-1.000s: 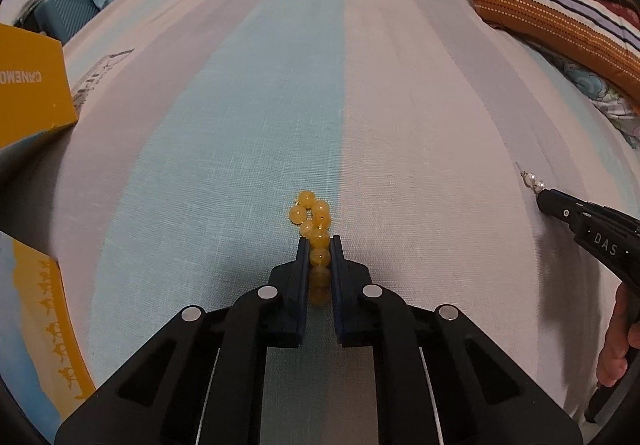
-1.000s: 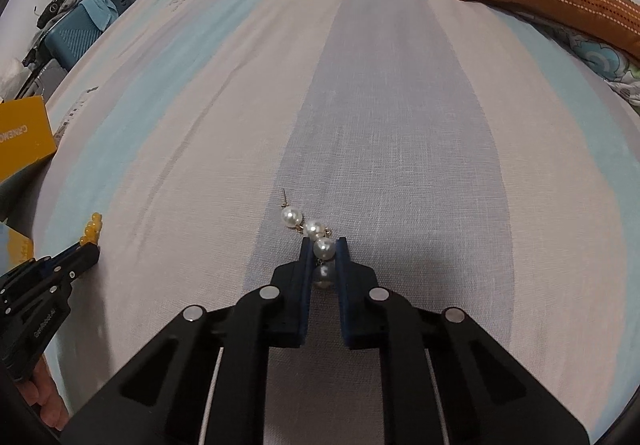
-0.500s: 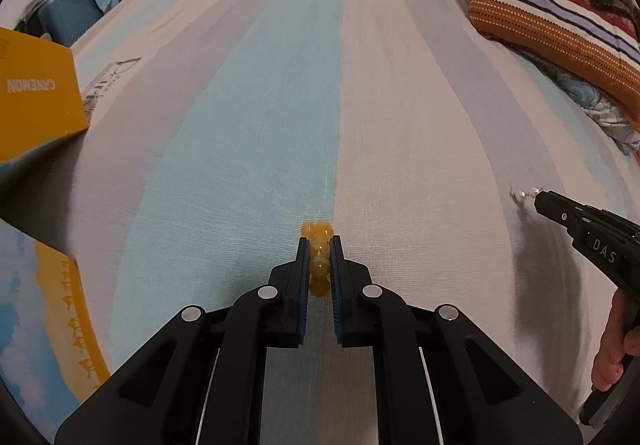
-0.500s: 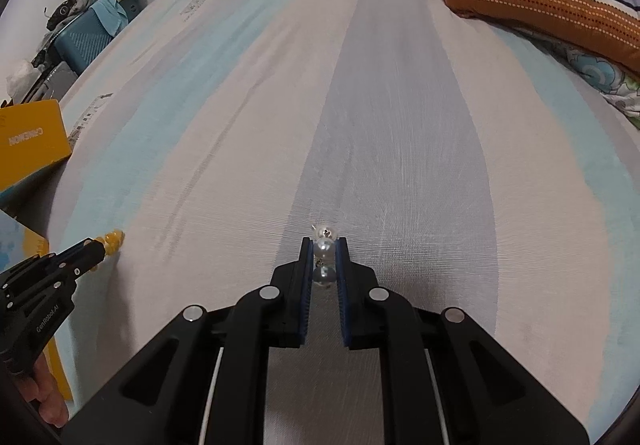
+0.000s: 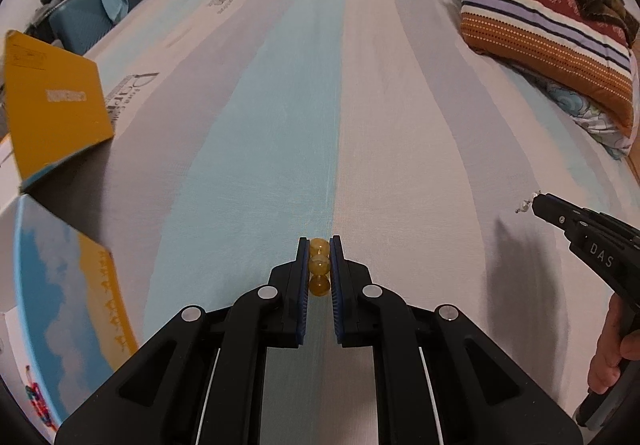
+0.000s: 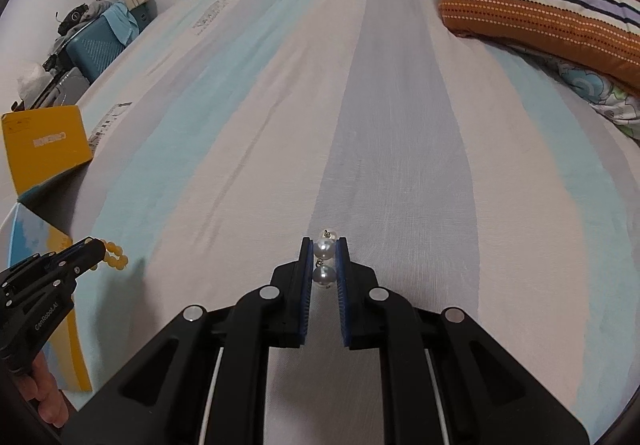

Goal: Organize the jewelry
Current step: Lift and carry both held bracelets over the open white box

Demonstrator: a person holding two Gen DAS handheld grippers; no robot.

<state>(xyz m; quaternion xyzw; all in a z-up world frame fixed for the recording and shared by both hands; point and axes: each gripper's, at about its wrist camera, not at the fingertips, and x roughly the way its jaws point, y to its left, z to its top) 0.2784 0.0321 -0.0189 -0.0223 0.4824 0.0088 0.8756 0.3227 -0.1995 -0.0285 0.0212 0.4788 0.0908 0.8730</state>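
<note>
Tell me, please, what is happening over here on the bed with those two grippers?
A person is sorting jewelry with a handheld gripper in each hand. The left gripper is shut on a string of amber beads, and the right gripper is shut on a pearl piece. Both pieces are held up off the striped bedsheet. A yellow box sits open at the left edge of the bed, and a striped pillow lies at the far right.
</note>
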